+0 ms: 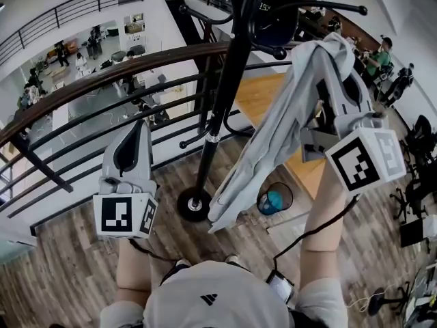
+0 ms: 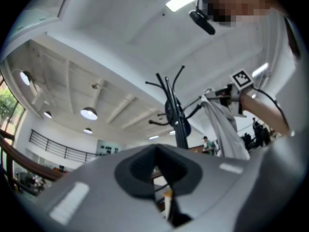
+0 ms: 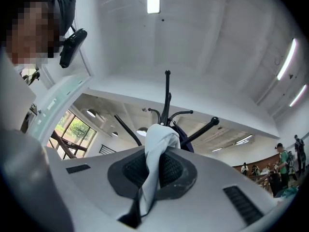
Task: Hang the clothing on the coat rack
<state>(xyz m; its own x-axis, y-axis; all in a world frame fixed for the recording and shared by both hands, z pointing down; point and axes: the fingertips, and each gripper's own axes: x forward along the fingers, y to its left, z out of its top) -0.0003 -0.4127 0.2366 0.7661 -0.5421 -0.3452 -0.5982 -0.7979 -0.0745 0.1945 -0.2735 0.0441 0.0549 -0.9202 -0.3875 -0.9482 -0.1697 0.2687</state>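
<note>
The black coat rack [image 1: 229, 80] stands just ahead of me, its base [image 1: 194, 205] on the wood floor. A dark blue item [image 1: 276, 9] hangs among its upper hooks. My right gripper [image 1: 338, 63] is raised at the right, beside the hooks, shut on a pale grey garment [image 1: 287, 115] that drapes down towards the base. In the right gripper view the garment's fold [image 3: 157, 149] is pinched between the pads of the right gripper [image 3: 154, 170], with the rack's hooks [image 3: 166, 95] close behind. My left gripper [image 1: 140, 130] hangs lower at the left, shut and empty, and in its own view [image 2: 157, 170] it points up at the rack [image 2: 175, 115].
A dark curved railing [image 1: 102, 101] runs right behind the rack, with an open lower floor beyond it. A small wire bin with a blue bottom [image 1: 274, 200] sits on the floor right of the base. Cables trail at the lower right.
</note>
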